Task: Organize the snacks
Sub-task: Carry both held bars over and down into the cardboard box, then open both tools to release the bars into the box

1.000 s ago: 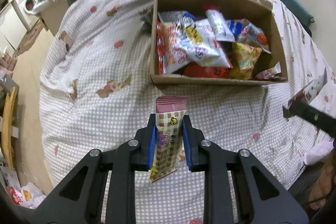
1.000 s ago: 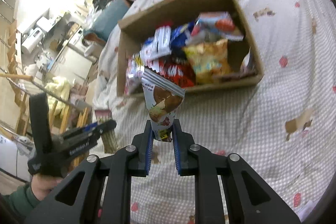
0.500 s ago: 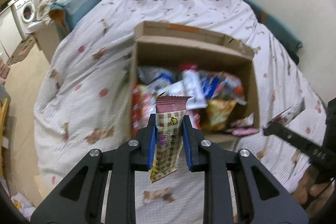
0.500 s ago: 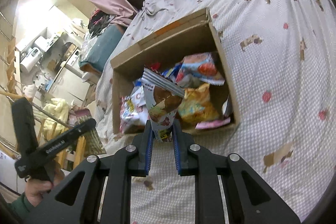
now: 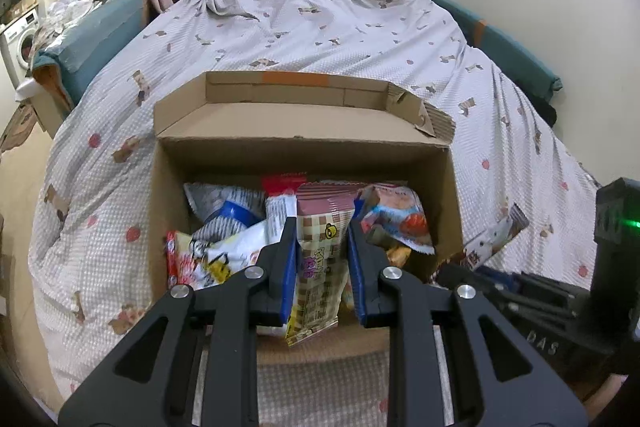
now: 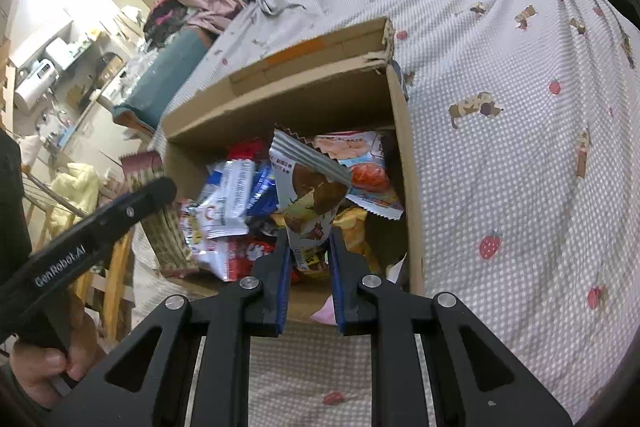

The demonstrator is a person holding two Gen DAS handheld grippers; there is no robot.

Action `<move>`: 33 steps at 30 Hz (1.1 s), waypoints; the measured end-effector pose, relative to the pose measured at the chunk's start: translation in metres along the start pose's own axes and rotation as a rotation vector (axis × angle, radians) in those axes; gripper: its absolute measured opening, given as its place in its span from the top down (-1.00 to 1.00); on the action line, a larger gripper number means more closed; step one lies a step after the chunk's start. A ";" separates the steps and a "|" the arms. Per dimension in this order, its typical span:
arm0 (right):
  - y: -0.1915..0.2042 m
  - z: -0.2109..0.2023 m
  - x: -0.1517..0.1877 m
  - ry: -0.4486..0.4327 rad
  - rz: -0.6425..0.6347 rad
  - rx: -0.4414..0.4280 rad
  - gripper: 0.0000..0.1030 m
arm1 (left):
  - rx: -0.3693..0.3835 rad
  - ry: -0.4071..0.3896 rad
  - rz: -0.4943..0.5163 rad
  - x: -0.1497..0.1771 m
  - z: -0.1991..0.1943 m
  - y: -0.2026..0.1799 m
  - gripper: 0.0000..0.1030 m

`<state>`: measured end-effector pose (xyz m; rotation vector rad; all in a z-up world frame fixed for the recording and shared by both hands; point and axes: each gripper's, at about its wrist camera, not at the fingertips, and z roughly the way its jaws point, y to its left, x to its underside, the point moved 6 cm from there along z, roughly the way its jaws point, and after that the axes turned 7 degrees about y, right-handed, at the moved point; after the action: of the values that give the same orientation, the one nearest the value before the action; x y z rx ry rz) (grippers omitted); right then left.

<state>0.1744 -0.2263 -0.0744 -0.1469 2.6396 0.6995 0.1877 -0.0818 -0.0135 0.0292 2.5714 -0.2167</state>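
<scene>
— Pinching anything, the left gripper (image 5: 322, 259)?

— Yes. Its blue-padded jaws are drawn in narrow on a brown checked snack packet (image 5: 318, 263), which stands upright between them, its crimped top above the fingertips and its lower end hanging below the pads. Packet and fingertips are over the near part of the cardboard box (image 5: 304, 143).

— And the right gripper (image 6: 309, 259)?

— Also closed narrow, on a silver packet with a chocolate picture (image 6: 310, 195). It grips the lower end; the packet fans out upward over the box's near edge.

— What's in the box?

— A loose heap of snack bags: a white-and-blue one (image 6: 230, 199) to the left, a red one (image 6: 244, 251) near the front, a yellow one (image 6: 354, 227) behind the right fingertip, and a pale bag with an orange-red picture (image 5: 394, 219) against the right wall. The far flap stands open.

— Where does the box sit?

— On a bed under a checked quilt (image 5: 320, 23) printed with dogs and strawberries. In the right wrist view, the person's hand (image 6: 48, 359) holds the left gripper's handle at lower left.
</scene>
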 end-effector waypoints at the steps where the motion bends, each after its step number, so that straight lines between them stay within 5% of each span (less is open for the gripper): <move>1: -0.002 0.003 0.000 0.009 0.009 0.003 0.65 | -0.006 0.000 0.003 -0.002 0.005 -0.002 0.62; 20: -0.016 0.023 0.004 0.091 0.091 -0.001 0.64 | -0.026 0.051 0.012 -0.003 0.046 -0.011 0.60; 22: -0.016 0.023 0.005 0.093 0.092 -0.003 0.64 | -0.032 0.063 0.012 -0.002 0.047 -0.009 0.52; 24: -0.016 0.023 0.004 0.093 0.093 -0.002 0.64 | -0.041 0.069 0.011 -0.001 0.047 -0.007 0.09; 27: -0.017 0.022 0.004 0.090 0.107 -0.008 0.57 | -0.057 0.062 0.003 0.000 0.044 -0.003 -0.24; 33: -0.018 0.015 0.001 0.064 0.120 -0.019 0.57 | -0.072 0.033 -0.010 0.002 0.028 0.005 -0.34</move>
<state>0.1824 -0.2347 -0.0946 -0.0168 2.7215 0.7709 0.2010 -0.0811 -0.0388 -0.0070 2.6105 -0.1283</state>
